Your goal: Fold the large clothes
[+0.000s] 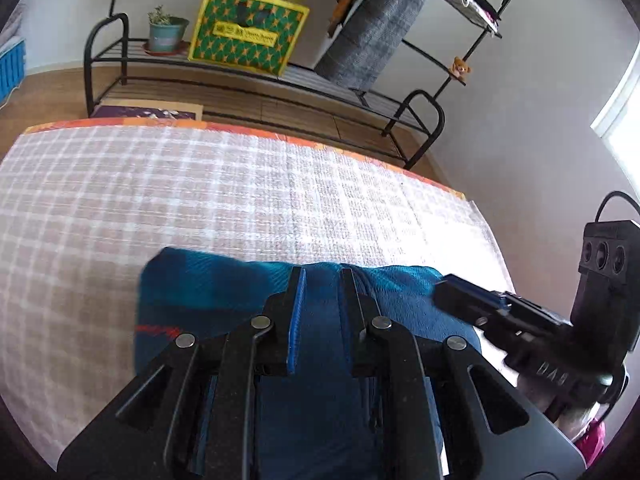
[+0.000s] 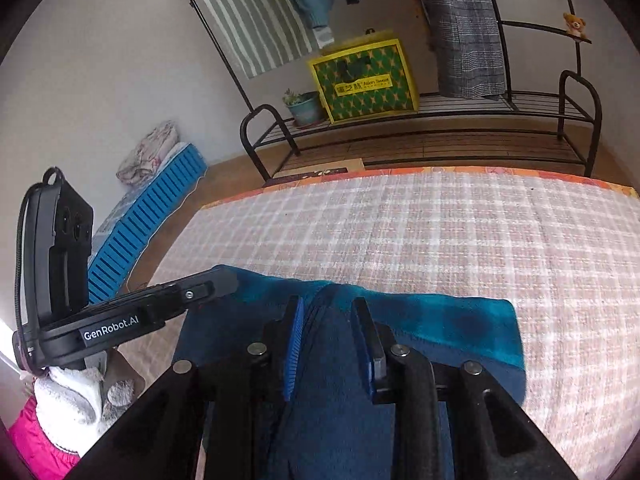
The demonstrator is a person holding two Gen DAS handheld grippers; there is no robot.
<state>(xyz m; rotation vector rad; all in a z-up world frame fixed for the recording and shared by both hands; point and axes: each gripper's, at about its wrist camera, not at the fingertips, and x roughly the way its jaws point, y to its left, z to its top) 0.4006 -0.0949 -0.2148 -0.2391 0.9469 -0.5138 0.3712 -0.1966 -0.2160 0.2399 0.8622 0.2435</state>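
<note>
Two tools grip one garment: the left tool and right tool each clamp a raised fold of the blue garment, which lies on the checked bed cover, a black rack beyond.

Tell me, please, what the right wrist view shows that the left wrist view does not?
Only the right wrist view shows the striped cloth hanging on the rack and the bundle on the blue slatted crate. Only the left wrist view shows the bright window edge. Both show the blue garment, the checked bedcover, the green box and the teddy bear.
</note>
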